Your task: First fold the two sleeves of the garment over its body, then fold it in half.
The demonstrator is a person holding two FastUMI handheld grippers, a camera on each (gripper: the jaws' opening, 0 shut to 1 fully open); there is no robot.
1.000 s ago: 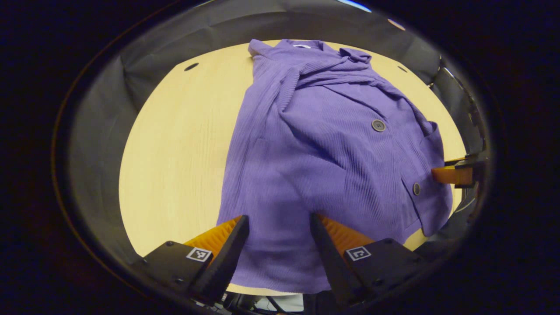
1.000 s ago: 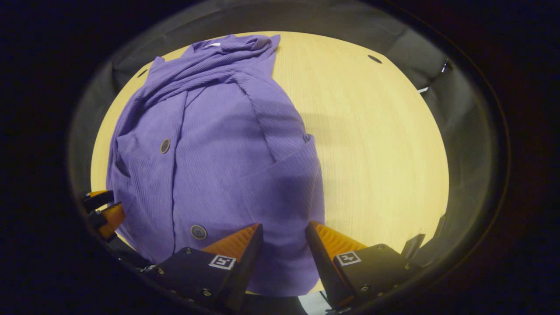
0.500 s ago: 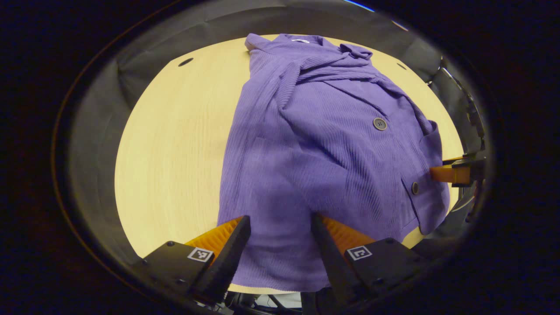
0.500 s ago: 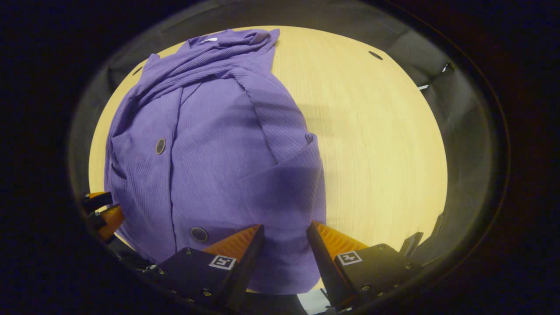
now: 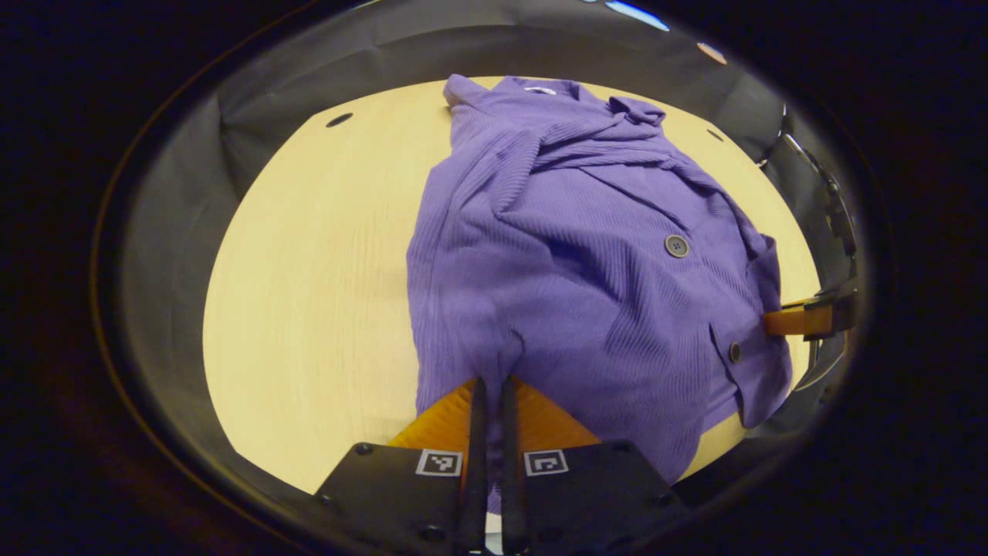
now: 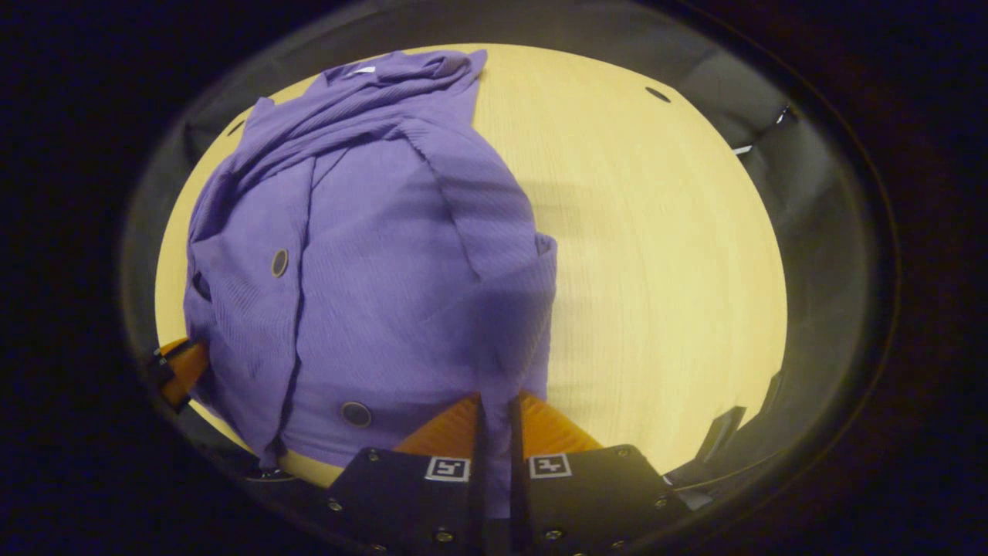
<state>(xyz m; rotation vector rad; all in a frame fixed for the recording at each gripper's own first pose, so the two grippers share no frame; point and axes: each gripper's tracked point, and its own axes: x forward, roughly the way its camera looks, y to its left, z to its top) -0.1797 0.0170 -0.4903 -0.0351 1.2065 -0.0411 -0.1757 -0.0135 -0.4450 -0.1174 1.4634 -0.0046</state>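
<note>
Pinching the hem, ready for the half-fold

Lying on a pale wooden desk (image 5: 309,262) is a purple ribbed garment (image 5: 587,270) w/ dark buttons, collar at the far end, hem at the near edge. Both sleeves are already resting across its body: in the right gripper view a sleeve (image 6: 478,201) is running diagonally down the front, and in the left gripper view the other sleeve (image 5: 494,154) is draping over the chest. So step one is looking done, though the cloth near the collar is bunching & wrinkling.

The left hand-held gripper (image 5: 488,386) is clenching the hem, fingers nearly together w/ cloth rising between them. The right hand-held gripper (image 6: 494,401) is doing the same at the hem's other corner, a button (image 6: 356,414) sitting just beside it. Each gripper is also peeking in at the edge of the other's view.

Judging by this, what's left is the half-fold: carrying the hem up & over toward the collar, approx. edge to edge.
</note>
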